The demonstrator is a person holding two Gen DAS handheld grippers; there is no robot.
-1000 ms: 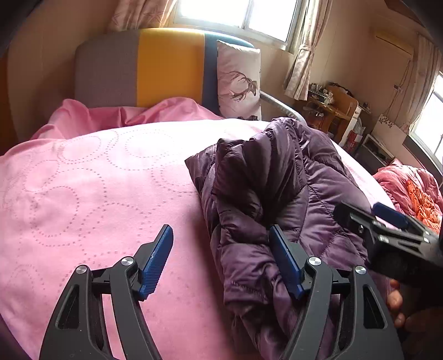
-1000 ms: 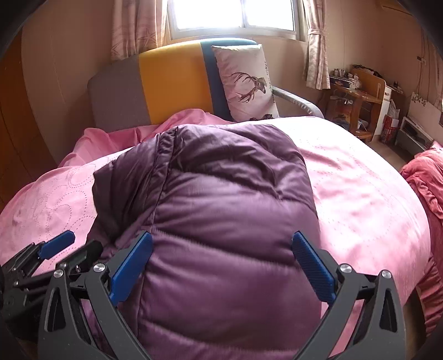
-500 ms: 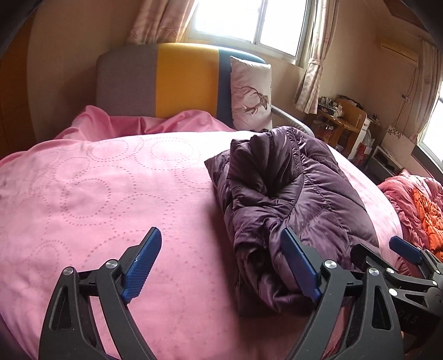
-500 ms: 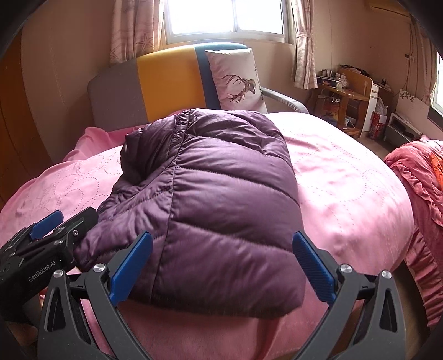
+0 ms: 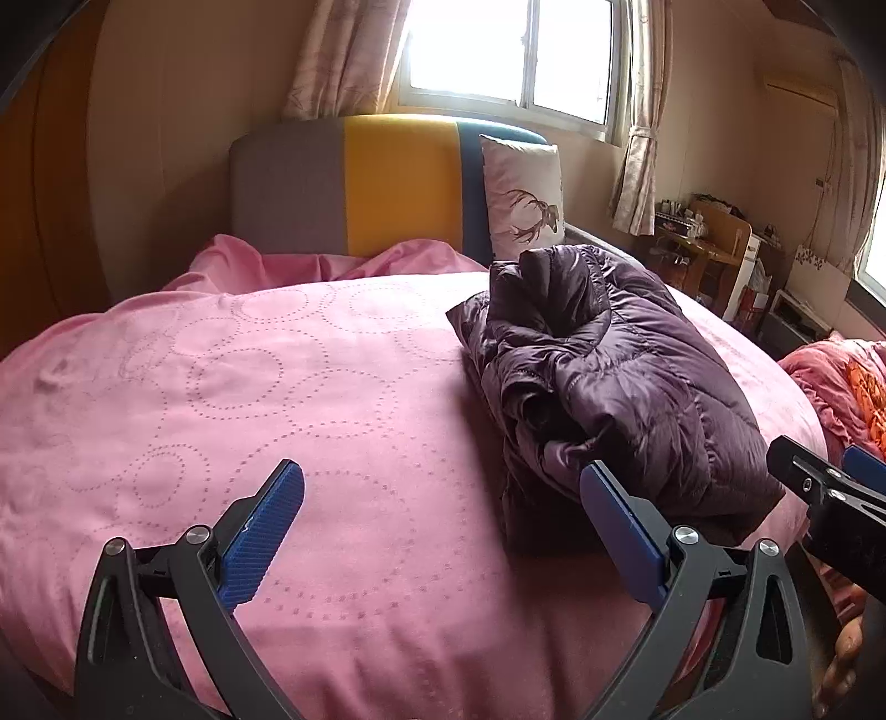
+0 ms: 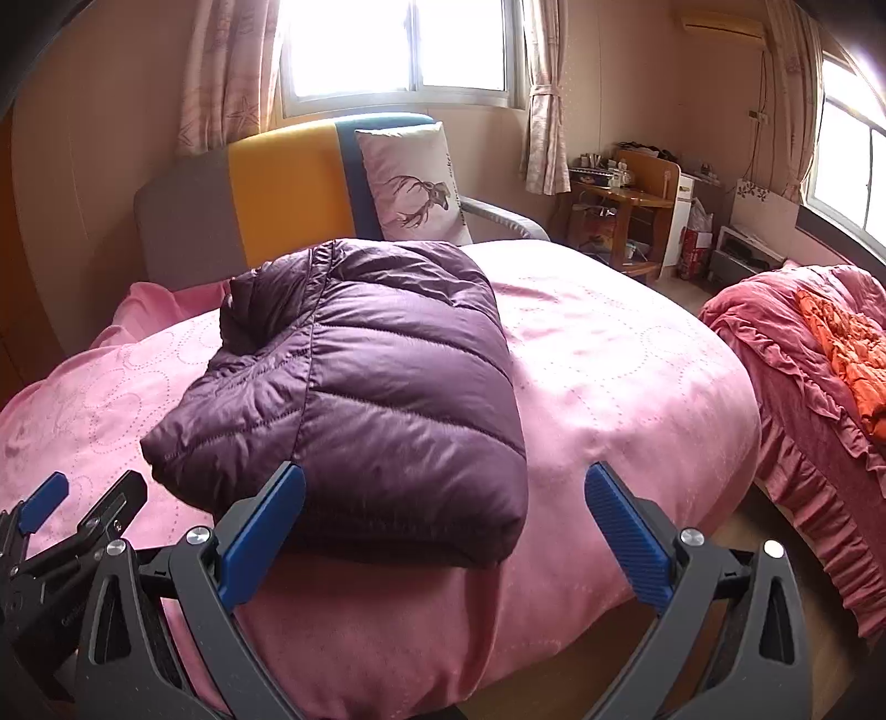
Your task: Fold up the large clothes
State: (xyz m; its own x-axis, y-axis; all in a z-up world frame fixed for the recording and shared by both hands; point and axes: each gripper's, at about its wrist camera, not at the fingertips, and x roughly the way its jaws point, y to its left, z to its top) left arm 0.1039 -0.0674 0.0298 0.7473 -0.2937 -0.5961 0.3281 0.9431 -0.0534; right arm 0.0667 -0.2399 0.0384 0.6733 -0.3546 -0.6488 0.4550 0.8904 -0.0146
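Our left gripper (image 5: 440, 518) has jaws opening on nothing, the right gripper (image 6: 443, 518) jaws wide apart and empty. The folded purple down jacket (image 6: 354, 382) lies just ahead on the pink bed (image 6: 609, 360), long axis toward the headboard (image 6: 277, 188); right is nearer. No containers.

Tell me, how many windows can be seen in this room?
2. One window is in the far wall above the headboard, between curtains. The other window is at the right edge, in the side wall. More windows may lie outside the pictures.
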